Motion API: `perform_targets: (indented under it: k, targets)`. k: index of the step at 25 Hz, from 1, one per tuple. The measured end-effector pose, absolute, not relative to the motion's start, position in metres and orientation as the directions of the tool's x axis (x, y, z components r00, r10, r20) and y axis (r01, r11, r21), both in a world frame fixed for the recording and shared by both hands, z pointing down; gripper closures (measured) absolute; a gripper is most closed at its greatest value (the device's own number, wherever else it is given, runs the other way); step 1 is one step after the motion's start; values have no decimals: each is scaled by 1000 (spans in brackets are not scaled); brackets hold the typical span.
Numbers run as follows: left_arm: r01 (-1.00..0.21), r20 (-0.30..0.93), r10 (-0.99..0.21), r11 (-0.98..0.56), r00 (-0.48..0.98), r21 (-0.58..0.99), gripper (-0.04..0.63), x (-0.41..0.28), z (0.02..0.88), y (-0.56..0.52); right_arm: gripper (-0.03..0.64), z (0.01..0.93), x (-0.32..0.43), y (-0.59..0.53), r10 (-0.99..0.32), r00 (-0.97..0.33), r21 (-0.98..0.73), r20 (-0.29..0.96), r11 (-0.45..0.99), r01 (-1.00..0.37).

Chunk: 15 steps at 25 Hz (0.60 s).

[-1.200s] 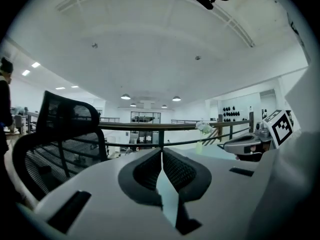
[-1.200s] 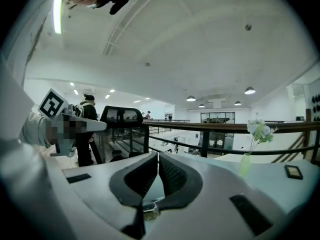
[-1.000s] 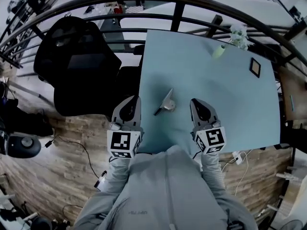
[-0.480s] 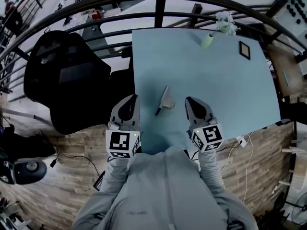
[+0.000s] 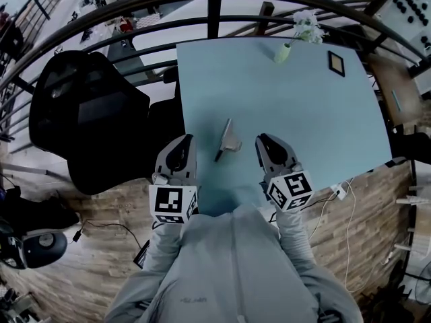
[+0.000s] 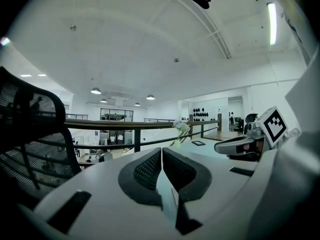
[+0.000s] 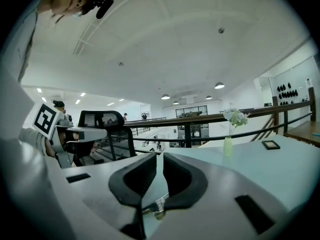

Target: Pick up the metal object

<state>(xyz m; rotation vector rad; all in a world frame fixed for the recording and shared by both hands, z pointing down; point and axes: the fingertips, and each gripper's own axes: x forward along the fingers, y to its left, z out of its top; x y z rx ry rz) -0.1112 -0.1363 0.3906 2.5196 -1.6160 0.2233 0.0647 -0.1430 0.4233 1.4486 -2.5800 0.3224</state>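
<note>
Over the pale blue table (image 5: 316,113) I am hovering both tools near its front edge. The left gripper (image 5: 182,140) and right gripper (image 5: 264,140) are both sitting clenched on nothing, flanking the metal object (image 5: 229,140) that is lying just ahead, between them. Coming down with jaws this tight, I am risking shoving it away instead of gripping it. Far back, a small vase (image 5: 283,52) is holding white flowers (image 5: 304,24).

Metal object (image 5: 229,140) on the table (image 5: 323,120) near its front edge, left gripper (image 5: 182,140) just left of it, right gripper (image 5: 262,140) just right, vase (image 5: 284,51) and small frame (image 5: 336,63) at the far edge, chair (image 5: 87,120) left of the table, railing (image 5: 215,19) behind.
</note>
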Motion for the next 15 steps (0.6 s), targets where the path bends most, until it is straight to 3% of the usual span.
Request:
perform_targets:
  k: [3, 6, 15]
  targets:
    - [-910, 201, -889, -413, 412, 39, 565, -111, 392, -135, 583, 423, 66, -144, -819, -519, -119, 244, 506, -854]
    - [-911, 204, -889, -411, 411, 44, 565, -111, 392, -135, 516, 423, 63, -145, -809, -534, -139, 246, 516, -845]
    - [-906, 212, -881, -418, 422, 69, 565, -103, 400, -130, 405, 433, 58, -146, -779, -564, -161, 273, 541, -825]
